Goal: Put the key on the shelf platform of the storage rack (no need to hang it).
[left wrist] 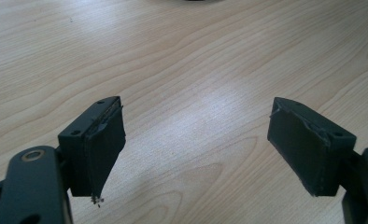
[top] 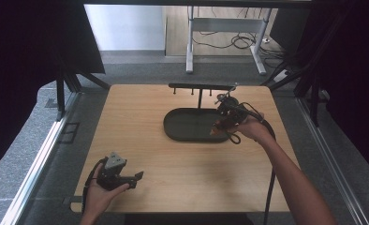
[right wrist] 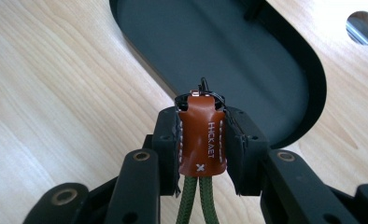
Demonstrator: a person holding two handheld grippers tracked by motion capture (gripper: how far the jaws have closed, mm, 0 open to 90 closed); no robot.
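Note:
A brown leather tab (right wrist: pixel 201 135) stamped with letters, on a doubled green cord (right wrist: pixel 196 200), is pinched between the jaws of my right gripper (right wrist: pixel 201 142). In the high view this right gripper (top: pixel 217 126) hovers over the right end of a black oval tray (top: pixel 187 125), and a loop of cord (top: pixel 234 138) hangs below it. The tray's dark floor (right wrist: pixel 229 56) lies just beyond the tab. My left gripper (top: pixel 138 177) rests near the front left of the wooden table. Its jaws stand wide apart over bare wood, with nothing between them (left wrist: pixel 196 149).
A black bar with small pegs (top: pixel 199 86) stands on a thin post at the tray's back edge. A round hole (right wrist: pixel 363 27) shows in the tabletop beside the tray. Grey floor and metal rails flank the table.

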